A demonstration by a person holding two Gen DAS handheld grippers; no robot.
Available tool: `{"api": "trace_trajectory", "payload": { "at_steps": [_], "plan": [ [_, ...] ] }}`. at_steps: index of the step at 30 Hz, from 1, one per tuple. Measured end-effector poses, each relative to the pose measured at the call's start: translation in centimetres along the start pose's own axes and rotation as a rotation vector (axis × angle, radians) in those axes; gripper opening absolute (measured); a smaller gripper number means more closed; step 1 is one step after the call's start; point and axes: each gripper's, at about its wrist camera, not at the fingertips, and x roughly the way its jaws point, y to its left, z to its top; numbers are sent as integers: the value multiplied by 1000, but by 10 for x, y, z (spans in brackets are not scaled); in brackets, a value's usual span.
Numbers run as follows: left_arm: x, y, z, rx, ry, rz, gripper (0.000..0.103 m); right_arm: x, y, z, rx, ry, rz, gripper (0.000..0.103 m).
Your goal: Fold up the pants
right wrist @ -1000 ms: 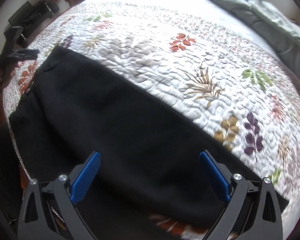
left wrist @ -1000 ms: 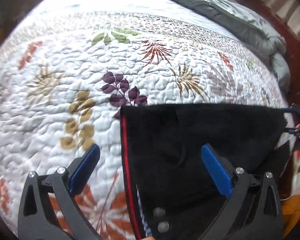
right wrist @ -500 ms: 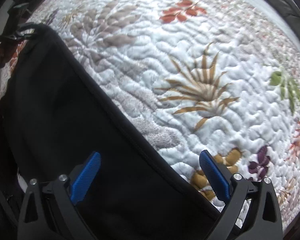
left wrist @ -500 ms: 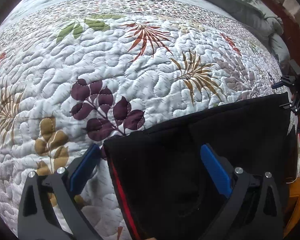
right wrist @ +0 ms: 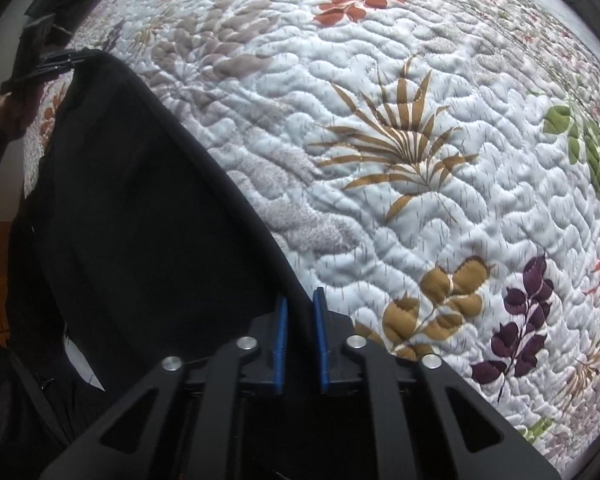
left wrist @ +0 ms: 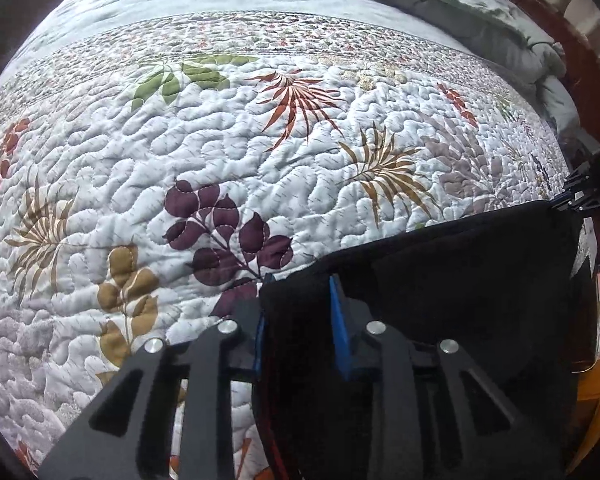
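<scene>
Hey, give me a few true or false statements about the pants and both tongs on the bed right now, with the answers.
1. The black pants lie on a floral quilt. True.
2. The left tongs are closing with black fabric bunched between them. True.
3. The right tongs stand wide open above bare quilt. False: they are closing, nearly together, on the edge of the pants.
4. The pants are white. False: they are black, with a red stripe near the left tongs.

Each wrist camera looks steeply down along its own blue fingers, close over the quilted bedspread [left wrist: 220,128]. Both views share the black pants [left wrist: 460,280] and each shows the other gripper at its frame edge.
</scene>
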Motion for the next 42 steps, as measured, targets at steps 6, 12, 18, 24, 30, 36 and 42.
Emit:
{"api": "trace_trajectory", "payload": {
  "at_steps": [6,12,18,24,30,36,42],
  "plan": [
    [-30,-11,-4,14,-66,-2,19,-29,12,-28,-19,-51,-54,7],
    [-83,-24,-19,30,-156,-38,18,-74,41,-58,-44,-127,-115,6],
    [-127,-42,-51,61,-227,-65,16,-98,90,-80,-66,-201,-173,5],
    [-155,-57,-87,90,-270,-67,14,-103,125,-106,-82,-257,-236,5],
    [-171,-65,-122,106,-296,-72,14,-96,159,-143,-101,-301,-304,5],
    [-176,-68,-161,111,-300,-80,14,-73,189,-180,-106,-324,-331,5],
    [-169,-65,-201,113,-283,-76,14,-47,213,-207,-100,-339,-334,5]
  ]
}}
